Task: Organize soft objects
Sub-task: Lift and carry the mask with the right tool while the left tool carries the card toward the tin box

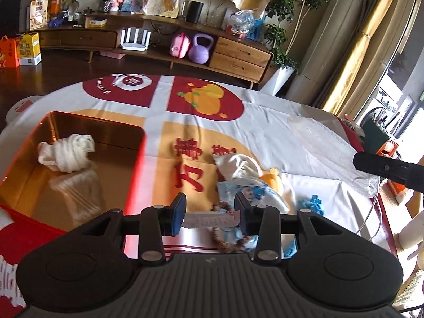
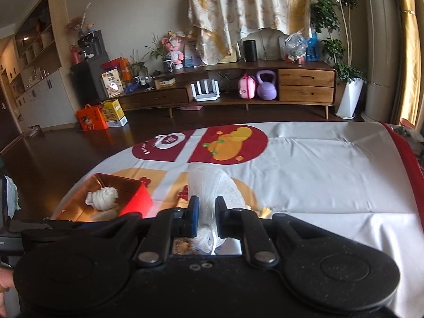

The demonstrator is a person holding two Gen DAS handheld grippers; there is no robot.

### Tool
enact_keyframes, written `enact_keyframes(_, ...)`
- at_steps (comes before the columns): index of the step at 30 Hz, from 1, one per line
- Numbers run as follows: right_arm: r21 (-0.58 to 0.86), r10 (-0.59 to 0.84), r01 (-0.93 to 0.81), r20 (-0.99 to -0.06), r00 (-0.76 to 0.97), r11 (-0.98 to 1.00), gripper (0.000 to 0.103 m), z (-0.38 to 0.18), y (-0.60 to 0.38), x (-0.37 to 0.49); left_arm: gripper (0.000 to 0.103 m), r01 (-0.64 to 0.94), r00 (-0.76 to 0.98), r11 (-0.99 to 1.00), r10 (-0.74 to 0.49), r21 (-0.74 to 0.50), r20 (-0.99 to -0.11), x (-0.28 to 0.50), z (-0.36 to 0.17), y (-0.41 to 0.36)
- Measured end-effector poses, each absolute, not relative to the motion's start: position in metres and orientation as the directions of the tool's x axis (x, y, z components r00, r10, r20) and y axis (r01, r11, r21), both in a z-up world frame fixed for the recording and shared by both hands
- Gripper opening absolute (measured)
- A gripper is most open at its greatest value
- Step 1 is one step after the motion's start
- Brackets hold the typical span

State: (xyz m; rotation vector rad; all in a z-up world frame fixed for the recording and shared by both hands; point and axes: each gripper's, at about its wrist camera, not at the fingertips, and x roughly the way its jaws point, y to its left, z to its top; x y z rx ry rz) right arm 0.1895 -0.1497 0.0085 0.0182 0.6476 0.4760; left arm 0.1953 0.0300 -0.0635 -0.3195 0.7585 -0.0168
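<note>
My right gripper (image 2: 206,204) is shut on a white mesh cloth (image 2: 209,182), which stands up between its pads. In the left wrist view that cloth (image 1: 331,145) hangs over the table's right side from the right gripper's black finger (image 1: 371,164). My left gripper (image 1: 210,205) is shut on a pale flat packet with a red edge (image 1: 209,218), and a string of brown beads (image 1: 220,206) shows around it. A red tin with a gold inside (image 1: 143,159) (image 2: 137,196) sits at the left and holds a rolled white towel (image 1: 71,151) (image 2: 102,197).
On the printed tablecloth (image 1: 265,122), just beyond my left gripper, lie a white cloth (image 1: 238,164), an orange plush (image 1: 273,175), a blue-and-white packet (image 1: 262,193) and a small blue item (image 1: 311,202). A wooden TV cabinet (image 2: 304,84) stands across the dark floor.
</note>
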Motion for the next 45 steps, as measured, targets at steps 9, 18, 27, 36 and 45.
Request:
enact_keyframes(9, 0.154, 0.467, -0.475, -0.586, 0.662, 0.866, 0.012, 0.017, -0.115, 0.194, 0.039, -0.129, 0.747, 0.943, -0.112, -0.308, -0.655, 0.190, -0.052, 0.067)
enact_keyframes(18, 0.138, 0.502, -0.544, -0.614, 0.609, 0.828, 0.012, 0.019, -0.056, 0.198, 0.039, -0.169, 0.775, 0.945, -0.049, -0.281, -0.630, 0.187, -0.033, 0.111)
enact_keyframes(27, 0.138, 0.528, -0.600, -0.653, 0.544, 0.788, 0.012, 0.012, 0.009, 0.202, 0.039, -0.219, 0.776, 0.941, 0.008, -0.257, -0.631, 0.183, -0.031, 0.150)
enact_keyframes(36, 0.173, 0.532, -0.599, -0.687, 0.495, 0.782, 0.013, -0.001, 0.064, 0.217, 0.039, -0.272, 0.769, 0.932, 0.062, -0.239, -0.636, 0.188, -0.035, 0.186)
enact_keyframes(45, 0.173, 0.490, -0.565, -0.729, 0.477, 0.807, 0.013, -0.023, 0.099, 0.240, 0.039, -0.301, 0.756, 0.926, 0.085, -0.229, -0.649, 0.200, -0.047, 0.206)
